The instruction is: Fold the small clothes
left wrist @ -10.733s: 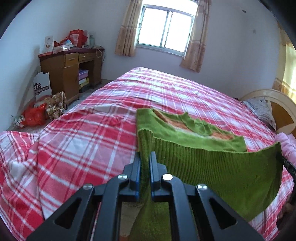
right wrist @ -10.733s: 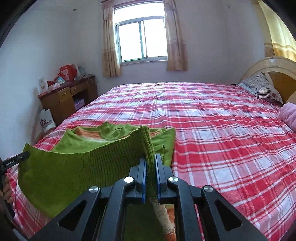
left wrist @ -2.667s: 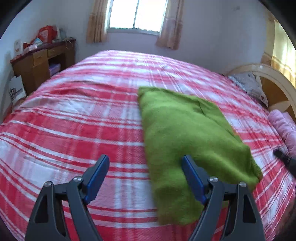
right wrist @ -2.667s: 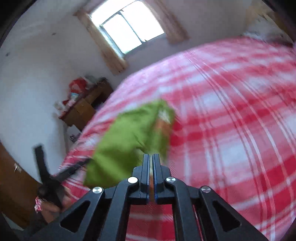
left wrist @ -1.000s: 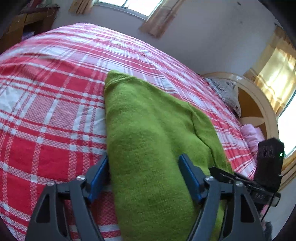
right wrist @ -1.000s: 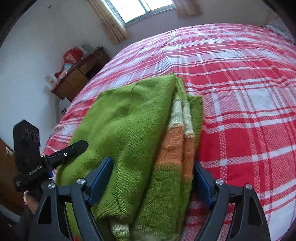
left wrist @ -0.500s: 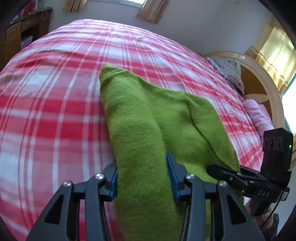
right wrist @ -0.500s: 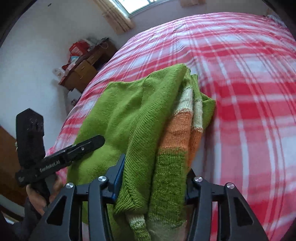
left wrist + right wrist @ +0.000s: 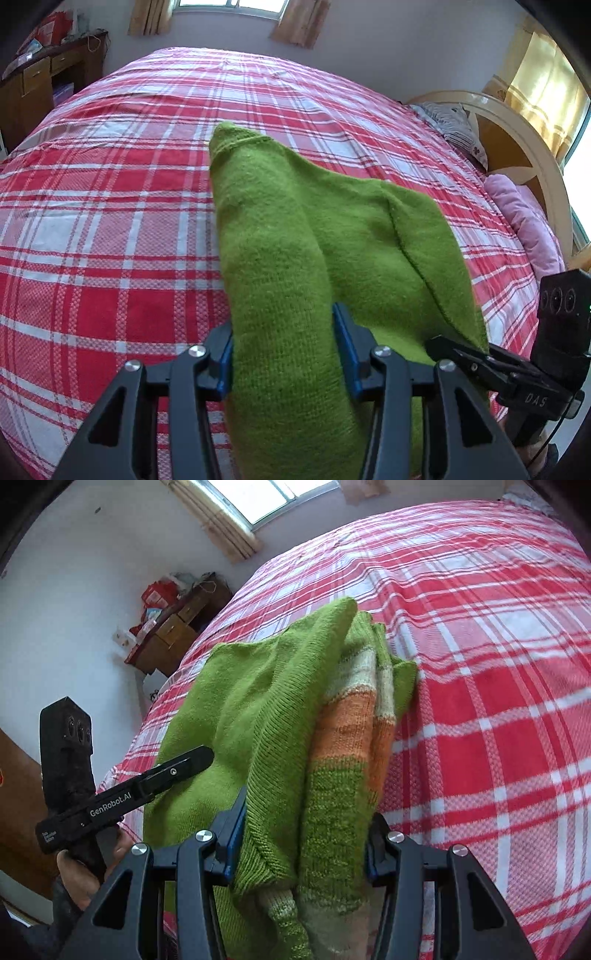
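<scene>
There was one green sweater (image 9: 314,236) on one plaid bed (image 9: 110,221), and two grippers: the left gripper (image 9: 284,354) at 6 o'clock and the right gripper (image 9: 458,354) at 4. One pillow (image 9: 458,129) lay at 2 o'clock, one desk (image 9: 37,81) at 10.

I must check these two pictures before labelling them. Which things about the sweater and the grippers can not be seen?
- Near edge of the green sweater: left wrist view, cut off by the bottom edge.
- Fingertips of the right gripper: right wrist view, buried in the sweater's folds.
- Bedsheet beneath the sweater: both views, covered by it.
- Tips of the left gripper: left wrist view, behind the knit.
</scene>
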The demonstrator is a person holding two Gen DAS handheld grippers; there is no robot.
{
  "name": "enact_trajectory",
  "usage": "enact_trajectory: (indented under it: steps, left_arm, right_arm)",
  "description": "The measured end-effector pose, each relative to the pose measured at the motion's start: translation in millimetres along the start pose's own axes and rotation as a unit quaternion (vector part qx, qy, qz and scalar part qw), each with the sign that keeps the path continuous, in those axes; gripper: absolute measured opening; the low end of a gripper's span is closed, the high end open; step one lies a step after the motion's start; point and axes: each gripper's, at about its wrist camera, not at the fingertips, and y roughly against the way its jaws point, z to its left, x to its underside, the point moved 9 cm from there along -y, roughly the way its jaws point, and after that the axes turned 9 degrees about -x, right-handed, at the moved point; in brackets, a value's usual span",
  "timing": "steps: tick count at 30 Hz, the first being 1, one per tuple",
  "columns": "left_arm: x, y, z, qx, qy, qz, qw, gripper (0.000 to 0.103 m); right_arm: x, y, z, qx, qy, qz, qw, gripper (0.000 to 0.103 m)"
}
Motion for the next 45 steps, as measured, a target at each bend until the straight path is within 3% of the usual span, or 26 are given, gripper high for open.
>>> enact_trajectory:
  steps: [10,15,18,20,23,28,30,33,39,43,45]
  left_arm:
    - [3,-1,3,-0.004,0.004,0.004,1.0,0.054]
    - [5,-2,7,0.004,0.009,0.004,0.9999,0.061]
    - [6,-2,12,0.018,0.012,0.0,0.9998,0.068]
    - [7,-2,17,0.023,0.02,-0.003,0.9995,0.077]
    - [8,0,18,0.047,0.025,-0.005,0.9986,0.078]
    - [8,0,11,0.096,0.041,0.004,0.9945,0.088]
    - [8,-2,7,0.097,0.041,0.003,0.9944,0.093]
    - [9,-4,-4,0.071,0.004,-0.006,0.9975,0.096]
    - [8,-3,-1,0.078,0.002,-0.012,0.9969,0.096]
    - [9,-5,-4,0.065,-0.017,-0.012,0.9977,0.091]
    - [8,-6,-6,0.063,-0.017,-0.011,0.9978,0.087]
  right_arm:
    - [-9,6,6,0.048,0.028,-0.018,0.998,0.058]
    - [-30,49,17,0.088,0.068,-0.107,0.988,0.059]
    - [-39,77,16,0.119,0.086,-0.154,0.977,0.073]
    - [-42,86,11,0.128,0.089,-0.161,0.974,0.082]
    - [-37,81,-1,0.117,0.071,-0.138,0.981,0.082]
    - [-37,56,-6,0.019,0.032,-0.111,0.993,0.082]
    - [-43,39,-10,-0.009,0.018,-0.098,0.995,0.082]
    - [-47,11,-16,-0.033,0.004,-0.073,0.997,0.082]
    - [-44,-8,-15,0.011,0.032,-0.051,0.998,0.082]
    - [-30,-11,-2,-0.022,0.046,-0.024,0.998,0.082]
    - [-29,-18,4,-0.01,0.071,-0.016,0.997,0.082]
